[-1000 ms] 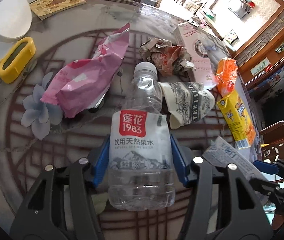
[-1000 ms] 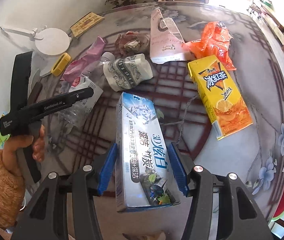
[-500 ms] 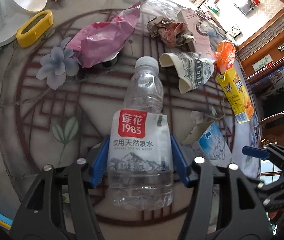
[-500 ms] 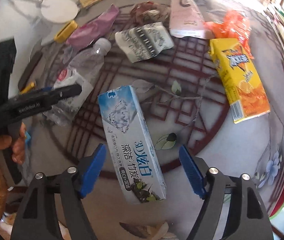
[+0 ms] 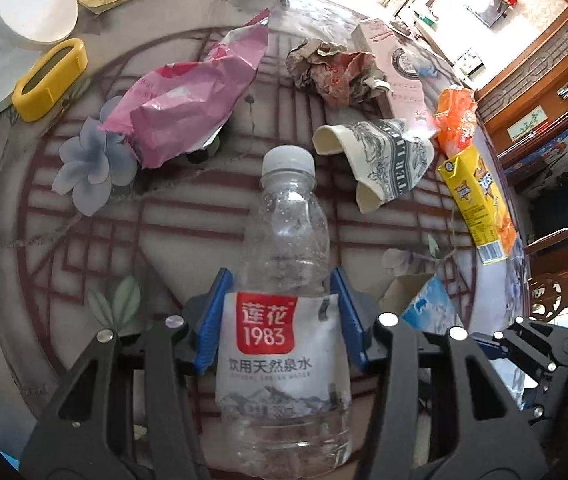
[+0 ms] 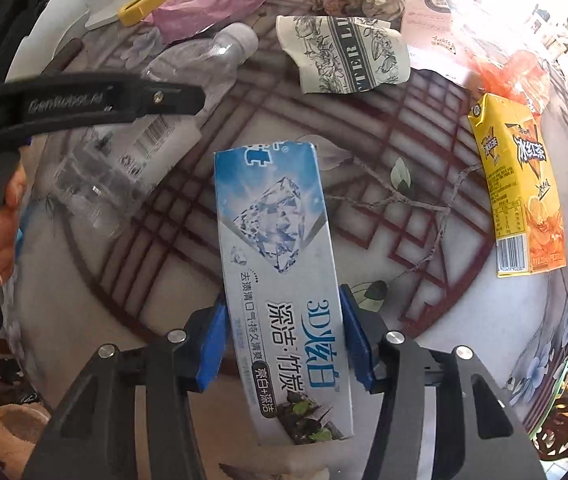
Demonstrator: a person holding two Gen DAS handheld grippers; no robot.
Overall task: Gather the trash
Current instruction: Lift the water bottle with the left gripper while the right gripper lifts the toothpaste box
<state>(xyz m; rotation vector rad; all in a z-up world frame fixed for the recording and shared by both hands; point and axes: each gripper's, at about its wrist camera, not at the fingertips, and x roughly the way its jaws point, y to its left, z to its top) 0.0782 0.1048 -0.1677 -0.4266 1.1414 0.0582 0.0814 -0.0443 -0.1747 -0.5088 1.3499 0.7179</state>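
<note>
A clear empty water bottle with a red and white label lies between the blue pads of my left gripper. Its jaws are closing and the pads touch the label on both sides. In the right wrist view a blue and white toothpaste box lies lengthwise between the pads of my right gripper, which points down at the table. Those jaws are closing too, and both pads press on the box. The bottle also shows at the upper left there, under a black finger of the left gripper.
On the patterned glass table lie a pink wrapper, crumpled paper, a squashed paper cup, a yellow juice carton, an orange wrapper and a pink box. A white appliance and a yellow holder stand at the far left.
The right gripper's jaws spread wide off the toothpaste box half a second ago and have now come in onto it, lower over the table. The left pads have drawn in on the bottle.
</note>
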